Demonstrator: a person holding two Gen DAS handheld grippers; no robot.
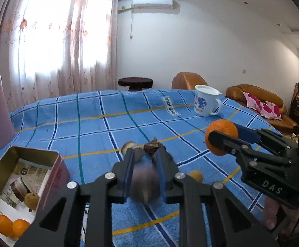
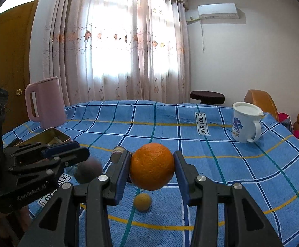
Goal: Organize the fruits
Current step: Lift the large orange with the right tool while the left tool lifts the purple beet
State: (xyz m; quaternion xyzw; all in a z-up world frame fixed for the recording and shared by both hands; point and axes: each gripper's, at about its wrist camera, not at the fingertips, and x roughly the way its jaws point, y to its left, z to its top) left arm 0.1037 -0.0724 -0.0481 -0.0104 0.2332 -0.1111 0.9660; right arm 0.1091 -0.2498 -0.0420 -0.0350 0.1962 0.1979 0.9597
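My left gripper (image 1: pixel 144 177) clamps blurred purple fruit (image 1: pixel 144 183) just right of tin box (image 1: pixel 52 164); right gripper (image 2: pixel 152 175) grips orange (image 2: pixel 152 166) beyond. Risk: round fruit slipping from narrow pads mid-carry.

Left gripper (image 1: pixel 144 160): black linkage frame w/ triangular cut-outs, round silver pivot screws along the arms, blue pads lining the inner faces of both fingers (image 1: pixel 129 164). Seen from the right wrist cam it carries white lettering on its lower plate, approx "GenRobot.AI", partly blurred; a tall black block sits behind it.

Right gripper (image 2: pixel 152 164): same build, black arms, silver screw heads, blue inner pads. Relative to the left gripper, in the left wrist cam it shows side-on at far right, white letters "DAS" on the base plate, small silver rivets at the link joints, boxy black housing behind. A hand (image 1: pixel 272 214) shows just below that base plate; no sleeve visible.
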